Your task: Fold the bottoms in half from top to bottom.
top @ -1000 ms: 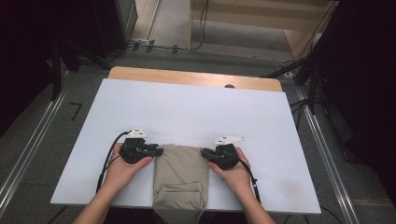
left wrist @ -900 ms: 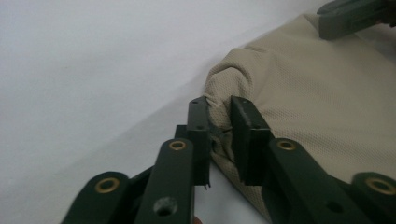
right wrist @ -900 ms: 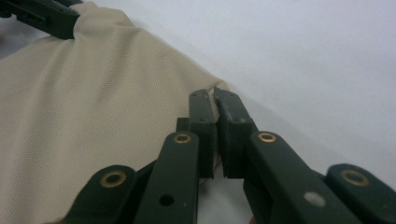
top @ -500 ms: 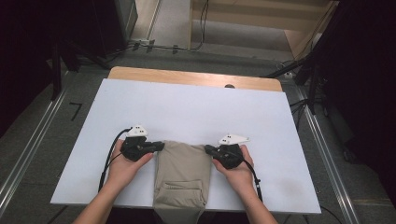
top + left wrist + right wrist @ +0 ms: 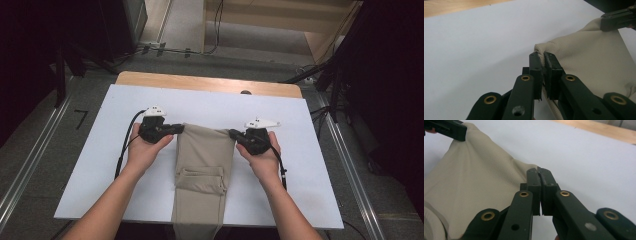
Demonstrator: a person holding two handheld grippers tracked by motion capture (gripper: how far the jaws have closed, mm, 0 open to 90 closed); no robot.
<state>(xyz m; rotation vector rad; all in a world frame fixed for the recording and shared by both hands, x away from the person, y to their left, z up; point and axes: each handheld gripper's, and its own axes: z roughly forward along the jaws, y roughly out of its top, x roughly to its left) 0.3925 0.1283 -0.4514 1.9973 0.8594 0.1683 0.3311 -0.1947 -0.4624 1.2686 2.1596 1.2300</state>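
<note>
Left gripper [image 5: 176, 129] & right gripper [image 5: 234, 134], mid-frame in high view, each clamp a far corner of tan trousers [image 5: 202, 165], jaws pinched tight on fabric. Cloth stretches taut btwn the two, its near end hanging off the bottom edge of the white table [image 5: 310, 165]. Wooden strip [image 5: 150, 79] beyond, upper frame.

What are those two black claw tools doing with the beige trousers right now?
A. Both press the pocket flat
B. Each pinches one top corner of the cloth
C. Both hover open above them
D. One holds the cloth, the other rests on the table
B: the left gripper and the right gripper each have their jaws closed on a top corner of the beige trousers.
</note>
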